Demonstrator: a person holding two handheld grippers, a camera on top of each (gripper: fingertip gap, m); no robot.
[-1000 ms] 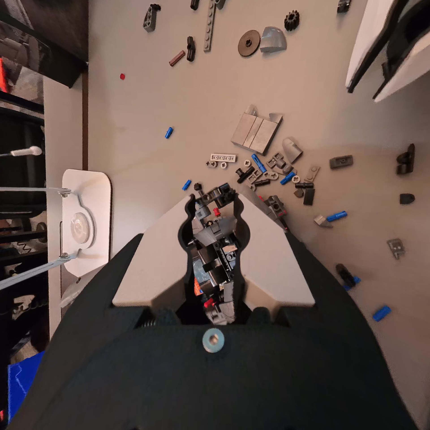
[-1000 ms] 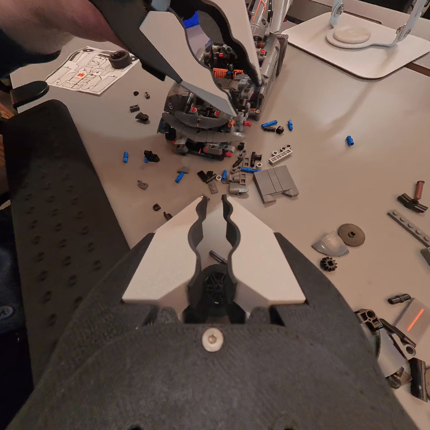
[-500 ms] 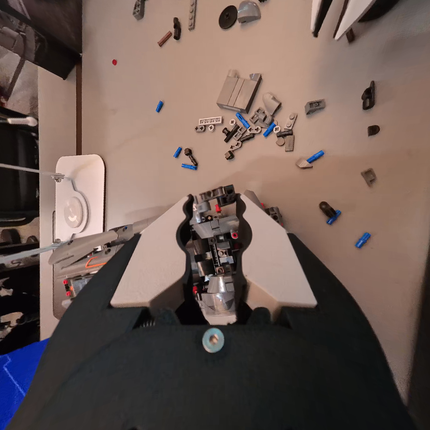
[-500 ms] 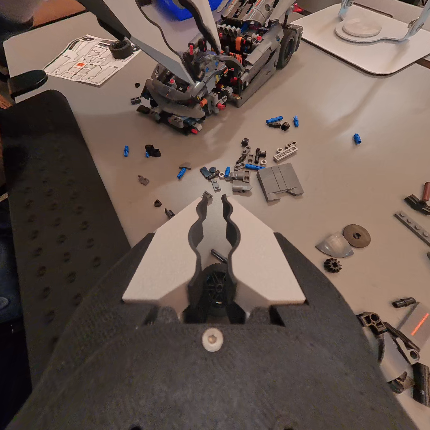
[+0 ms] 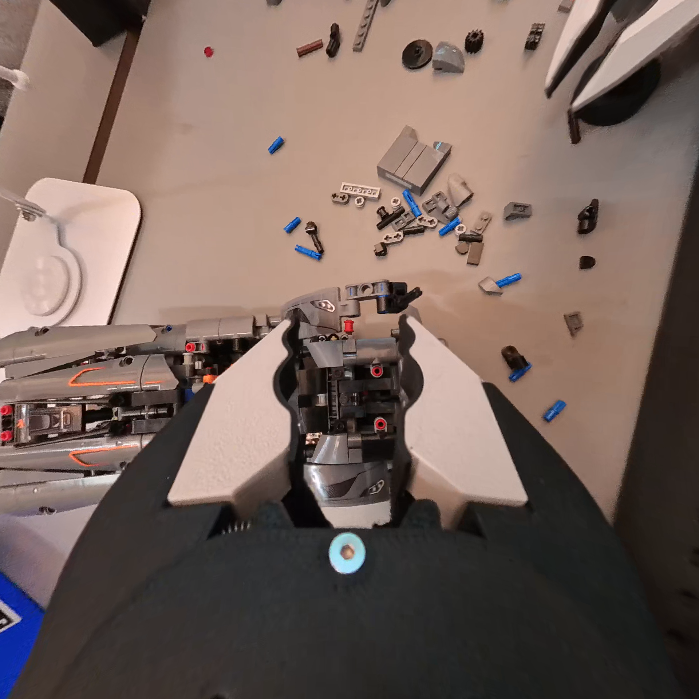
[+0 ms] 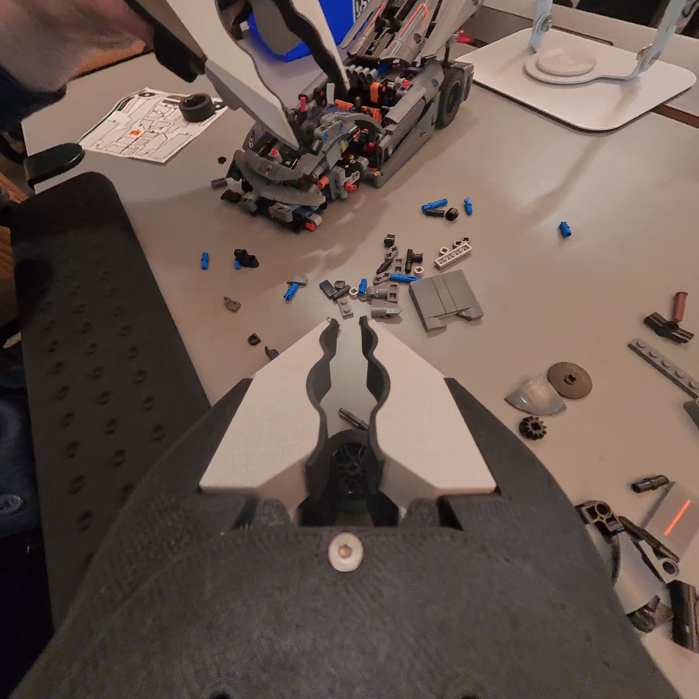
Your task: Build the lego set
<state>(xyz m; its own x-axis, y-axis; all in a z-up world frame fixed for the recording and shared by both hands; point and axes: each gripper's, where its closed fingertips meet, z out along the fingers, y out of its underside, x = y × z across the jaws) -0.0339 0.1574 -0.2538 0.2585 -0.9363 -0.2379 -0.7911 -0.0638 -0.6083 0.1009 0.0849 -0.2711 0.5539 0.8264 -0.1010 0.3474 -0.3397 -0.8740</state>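
Note:
A grey, black and orange lego car (image 6: 382, 128) rests on the table, in the far middle of the right wrist view. My left gripper (image 5: 346, 321) is shut on the car's front end (image 5: 340, 386), with one jaw on each side. Its fingers (image 6: 261, 102) come down onto the car's nose. My right gripper (image 6: 348, 320) hangs above the table with its tips nearly together. It is shut on a black wheel (image 6: 350, 469) deep between the jaws. The wheel also shows in the left wrist view (image 5: 620, 98), below the right gripper's fingers (image 5: 590, 49).
Loose pieces lie in front of the car: blue pins (image 6: 435, 205), a grey tile block (image 6: 444, 299), a grey plate (image 6: 660, 365), a dark disc (image 6: 569, 380), a small gear (image 6: 532, 428). An instruction sheet (image 6: 151, 126) lies far left, a white stand base (image 6: 582, 87) far right, and a black chair (image 6: 94, 340) at the left. About 15 cm separates my left fingertips from my right. The grey tile block (image 6: 444, 299) sits 8 cm or so from the ends of my right fingers. It turns up in the left wrist view (image 5: 417, 152) as well.
The car, lifted and tilted nose-down a second ago, now rests level on the table, still in my left gripper. My right gripper has barely moved.

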